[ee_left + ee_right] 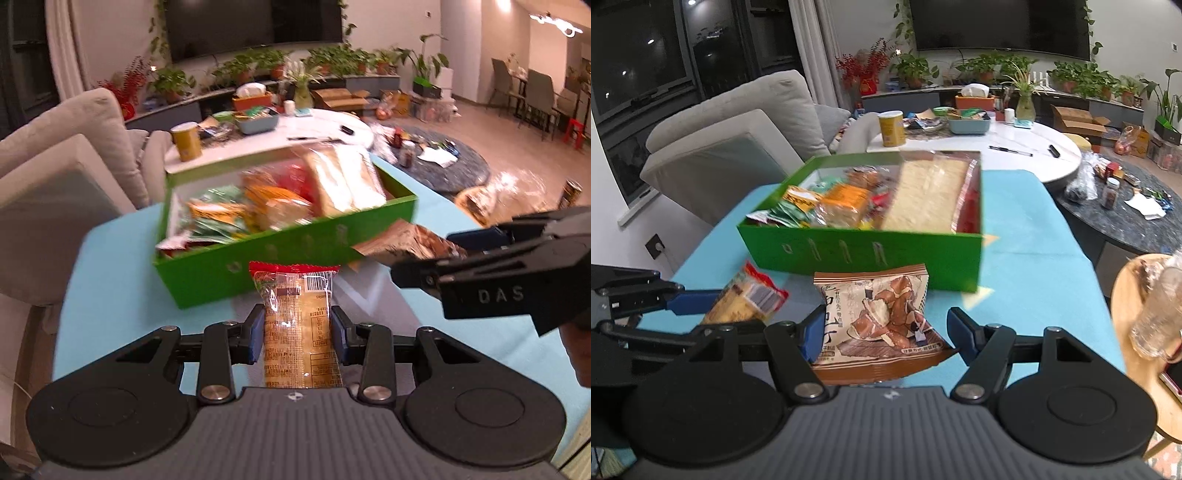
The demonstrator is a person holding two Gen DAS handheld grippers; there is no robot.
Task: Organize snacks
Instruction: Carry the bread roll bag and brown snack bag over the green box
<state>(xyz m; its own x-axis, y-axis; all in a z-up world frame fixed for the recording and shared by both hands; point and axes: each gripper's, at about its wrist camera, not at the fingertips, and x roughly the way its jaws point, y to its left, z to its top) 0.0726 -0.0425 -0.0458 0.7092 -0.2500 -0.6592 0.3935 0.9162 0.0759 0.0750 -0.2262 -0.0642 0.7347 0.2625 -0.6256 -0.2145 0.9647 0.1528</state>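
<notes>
A green box (pixel 280 258) full of snack packets stands on the light blue table (pixel 122 295); it also shows in the right wrist view (pixel 864 254). My left gripper (pixel 297 332) is shut on a clear packet of golden biscuit with a red top edge (pixel 299 325), held just short of the box's near wall. My right gripper (pixel 882 332) grips a brown and beige snack packet (pixel 879 321), its jaws wide around it. In the left wrist view the right gripper (pixel 480 254) comes in from the right with the brown packet (pixel 402 240).
A big bread packet (pixel 931 192) lies in the box's right half. Behind stand a white round table (pixel 1015 144) with a yellow canister (pixel 892 129), a grey sofa (pixel 738 125), and a dark round table (pixel 1145 210). A wooden stool (pixel 1145 332) is at right.
</notes>
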